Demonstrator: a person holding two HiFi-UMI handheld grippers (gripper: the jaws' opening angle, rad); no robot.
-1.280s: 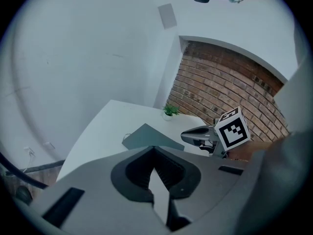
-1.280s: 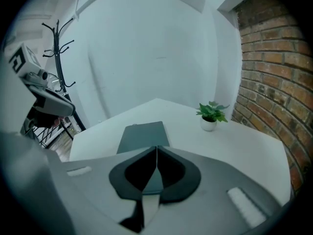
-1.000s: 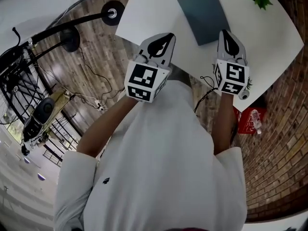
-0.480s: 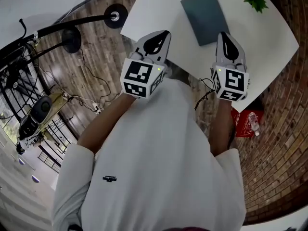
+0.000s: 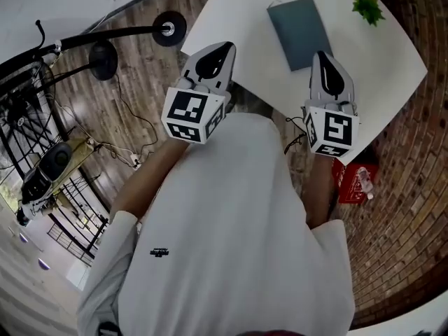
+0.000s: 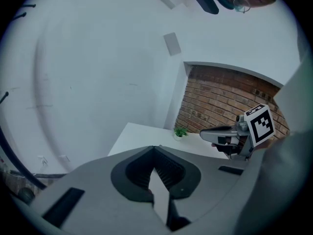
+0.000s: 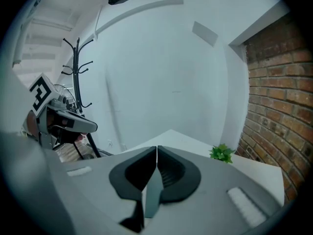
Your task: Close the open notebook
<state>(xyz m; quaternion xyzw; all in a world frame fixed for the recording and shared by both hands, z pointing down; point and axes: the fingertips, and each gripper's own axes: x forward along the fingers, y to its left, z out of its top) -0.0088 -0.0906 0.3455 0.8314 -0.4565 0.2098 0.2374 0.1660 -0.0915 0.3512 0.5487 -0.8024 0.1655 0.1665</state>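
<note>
The white table (image 5: 238, 33) fills the head view's top. The teal notebook (image 5: 301, 32) lies flat on it at one o'clock, seemingly closed already. The left tongs (image 5: 222, 47) and right tongs (image 5: 324, 54) are pinched together, empty, above the near edge. Good practice: keep clear, leaving cover and plant (image 5: 367, 7) undisturbed.

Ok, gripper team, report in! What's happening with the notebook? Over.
Left gripper shut, empty. Right gripper shut, empty. Flat dark blue-grey notebook lies closed on the white table. Small green plant sits apart, nothing in the way.
</note>
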